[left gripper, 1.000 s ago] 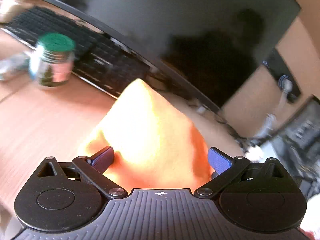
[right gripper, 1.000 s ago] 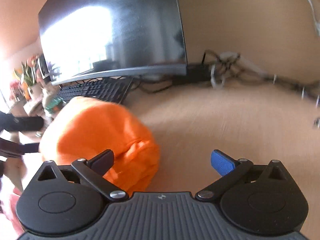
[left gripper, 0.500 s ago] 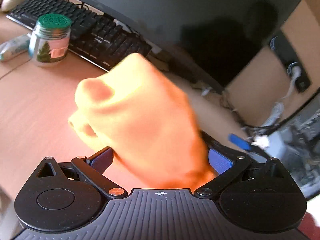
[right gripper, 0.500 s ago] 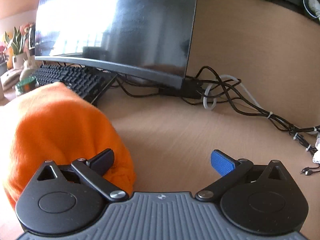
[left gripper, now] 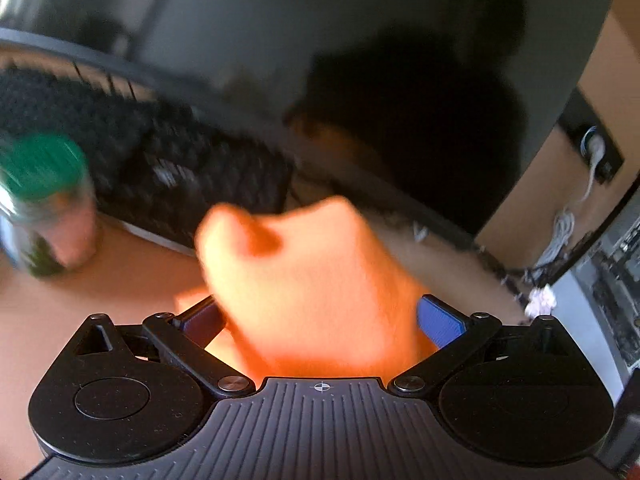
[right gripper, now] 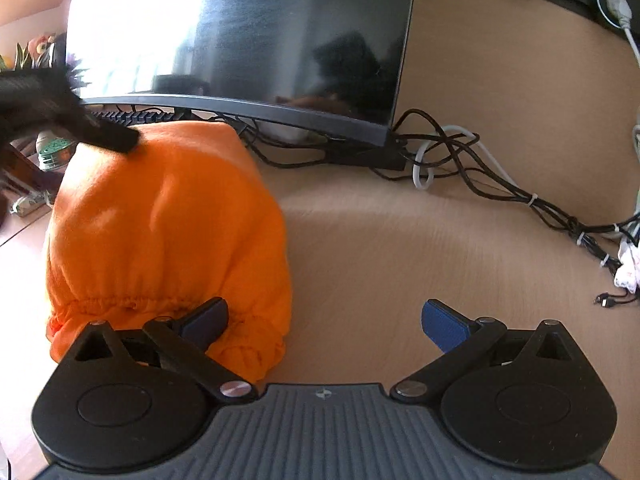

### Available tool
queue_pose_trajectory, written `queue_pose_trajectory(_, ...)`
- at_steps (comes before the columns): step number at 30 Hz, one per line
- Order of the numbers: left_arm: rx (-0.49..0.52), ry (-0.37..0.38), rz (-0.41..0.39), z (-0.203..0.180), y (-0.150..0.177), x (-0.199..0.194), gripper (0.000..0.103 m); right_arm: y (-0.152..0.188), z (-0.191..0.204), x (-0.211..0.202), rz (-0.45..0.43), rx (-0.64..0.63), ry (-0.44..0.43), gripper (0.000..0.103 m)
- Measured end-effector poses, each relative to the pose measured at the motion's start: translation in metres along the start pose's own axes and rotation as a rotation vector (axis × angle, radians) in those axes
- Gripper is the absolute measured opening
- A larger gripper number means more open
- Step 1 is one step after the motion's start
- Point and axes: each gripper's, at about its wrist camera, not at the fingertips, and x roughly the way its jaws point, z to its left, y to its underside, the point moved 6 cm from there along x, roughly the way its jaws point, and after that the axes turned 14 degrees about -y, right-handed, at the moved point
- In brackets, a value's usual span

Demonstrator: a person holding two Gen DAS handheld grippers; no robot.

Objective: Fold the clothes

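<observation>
My left gripper (left gripper: 320, 316): jaws spread, orange garment (left gripper: 316, 284) bunched between them, whether gripped I cannot tell — view blurred. My right gripper (right gripper: 324, 320): jaws spread, empty over the wooden desk (right gripper: 420, 248); the garment lies mounded beside its left finger, before the monitor (right gripper: 240, 36).

The wood-grain tabletop (right gripper: 420, 248) carries an orange garment (right gripper: 168, 232), a black keyboard (left gripper: 168, 168), a green-lidded jar (left gripper: 44, 200), a curved monitor (right gripper: 240, 40) and tangled cables (right gripper: 460, 168).

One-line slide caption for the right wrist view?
Open right tongs beside a bunched orange fabric garment on the wooden desk, below a dark monitor.
</observation>
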Motion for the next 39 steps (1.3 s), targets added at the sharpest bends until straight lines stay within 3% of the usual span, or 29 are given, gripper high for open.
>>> queue_pose_trajectory(4, 0.024, 0.03, -0.09, 0.004, -0.016, -0.027, 0.103, -0.009, 0.007, -0.016, -0.075, -0.037, -0.021, 0.103)
queue_pose_trajectory(7, 0.004, 0.072, -0.047, 0.002, -0.014, -0.007, 0.103, -0.02, 0.026, -0.023, -0.139, -0.128, -0.067, 0.103)
queue_pose_trajectory(14, 0.067, 0.012, 0.023, -0.004, -0.001, 0.059, 0.103, -0.01, 0.052, 0.006, -0.054, -0.205, -0.101, 0.103)
queue_pose_trajectory(20, 0.016, -0.018, 0.012, 0.007, -0.005, 0.038, 0.103, -0.017, 0.039, 0.006, -0.008, -0.133, -0.092, 0.103)
queue_pose_trajectory(25, 0.005, -0.118, -0.047, 0.002, 0.015, -0.029, 0.103, -0.021, 0.019, -0.051, -0.087, -0.03, -0.172, 0.103)
queue_pose_trajectory(31, 0.002, -0.346, -0.102, -0.051, 0.1, -0.12, 0.103, 0.014, -0.012, -0.121, -0.097, 0.108, -0.298, 0.103)
queue_pose_trajectory(37, -0.038, -0.47, -0.232, -0.111, 0.173, -0.181, 0.103, 0.038, -0.028, -0.173, -0.204, 0.014, -0.203, 0.103)
queue_pose_trajectory(39, 0.017, -0.494, -0.271, -0.128, 0.177, -0.192, 0.103, 0.035, -0.024, -0.187, -0.26, -0.028, -0.205, 0.103)
